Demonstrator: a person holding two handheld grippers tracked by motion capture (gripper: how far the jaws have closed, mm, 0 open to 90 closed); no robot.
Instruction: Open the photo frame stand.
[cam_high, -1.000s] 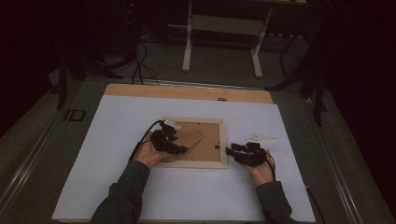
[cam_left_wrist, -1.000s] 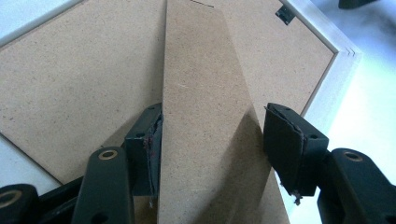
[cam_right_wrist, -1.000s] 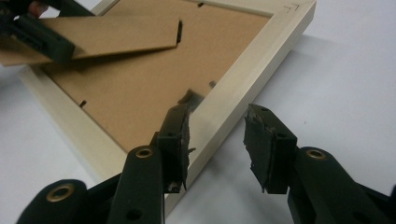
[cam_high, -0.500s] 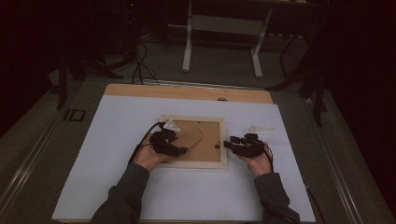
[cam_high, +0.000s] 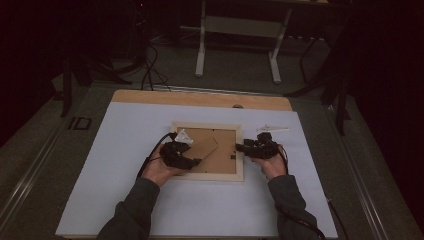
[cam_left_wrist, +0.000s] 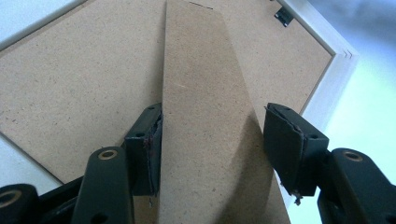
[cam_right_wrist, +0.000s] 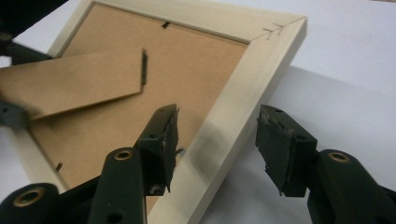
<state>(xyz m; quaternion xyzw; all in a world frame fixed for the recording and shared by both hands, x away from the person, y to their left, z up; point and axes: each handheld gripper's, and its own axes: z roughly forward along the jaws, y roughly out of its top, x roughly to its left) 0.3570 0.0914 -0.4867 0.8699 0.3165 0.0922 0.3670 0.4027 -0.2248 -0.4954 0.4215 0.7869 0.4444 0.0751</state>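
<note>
Item one, nearest: my two sleeved forearms came in from the near edge of the white table top (cam_high: 120, 200).

Item two: my left gripper (cam_high: 195, 162) lay over the near left part of the picture frame (cam_high: 239, 170). In the left gripper view its jaws stood open on either side of the brown fibreboard easel stand (cam_left_wrist: 210, 130); the left pad (cam_left_wrist: 145, 149) lay right against the stand's edge, the other pad (cam_left_wrist: 289, 144) just clear of it, so it had no hold.

Item three: my right gripper (cam_high: 240, 147) sat at the frame's right side. In the right gripper view its jaws were open and straddled the pale wooden rail (cam_right_wrist: 233, 126), one pad (cam_right_wrist: 163, 140) over the backing board (cam_right_wrist: 187, 70), the other (cam_right_wrist: 280, 149) outside over the table; neither pad pressed the wood.

Item four: the frame lay face down in the middle of the table, its brown backing board up, and the stand was raised off it at an angle.

Item five: a small white crumpled piece (cam_high: 183, 136) rested at the frame's far left corner, just beyond my left gripper.

Item six: a clear plastic scrap (cam_high: 272, 129) lay on the table beyond my right gripper, near the frame's far right corner.

Item seven, farthest: a bare wooden strip (cam_high: 200, 98) ran along the table's far edge, with a white table stand (cam_high: 237, 45) on the floor behind.
</note>
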